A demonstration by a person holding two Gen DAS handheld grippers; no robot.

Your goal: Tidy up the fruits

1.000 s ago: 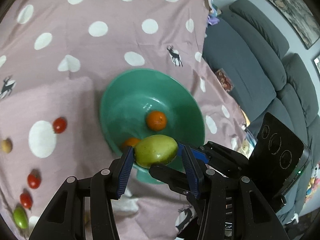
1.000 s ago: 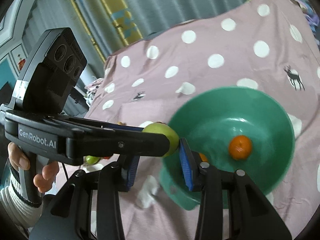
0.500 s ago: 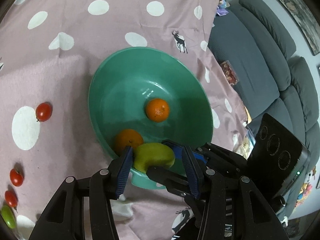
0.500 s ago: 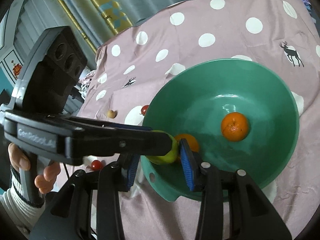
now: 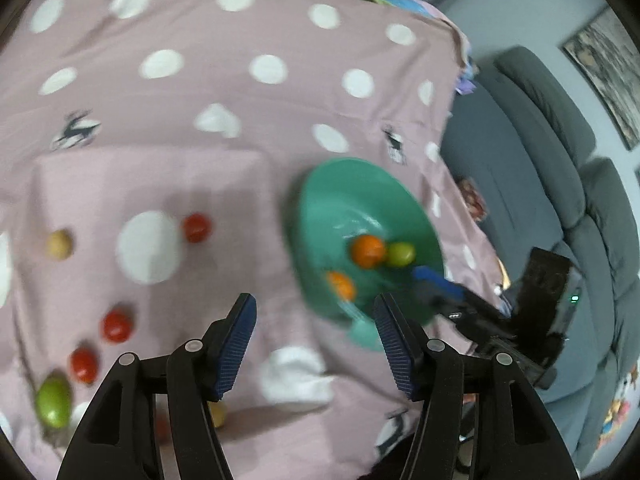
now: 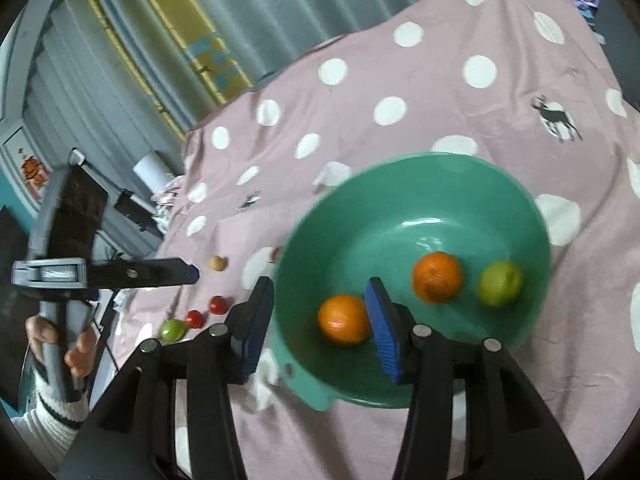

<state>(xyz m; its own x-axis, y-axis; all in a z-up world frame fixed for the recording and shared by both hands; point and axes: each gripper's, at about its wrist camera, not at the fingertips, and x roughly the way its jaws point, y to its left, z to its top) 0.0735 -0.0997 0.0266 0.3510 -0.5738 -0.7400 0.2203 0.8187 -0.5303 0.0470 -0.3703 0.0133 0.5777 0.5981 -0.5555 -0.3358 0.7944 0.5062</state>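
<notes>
A green bowl on the spotted pink cloth holds two oranges and a green fruit, which lies loose beside the farther orange. My left gripper hangs over the cloth left of the bowl, its jaws opening with nothing between them. My right gripper straddles the bowl's near left rim, one finger outside and one inside. Its jaws are opening and the pads press on nothing. In the right wrist view the left gripper shows side-on at the far left.
On the cloth left of the bowl lie three red tomatoes, a second green fruit and a small tan fruit. A grey sofa runs along the right edge. A hand grips the left tool.
The left gripper let the green fruit go into the bowl, opened wider and drew back left off the bowl. The right gripper's jaws widened over the rim.
</notes>
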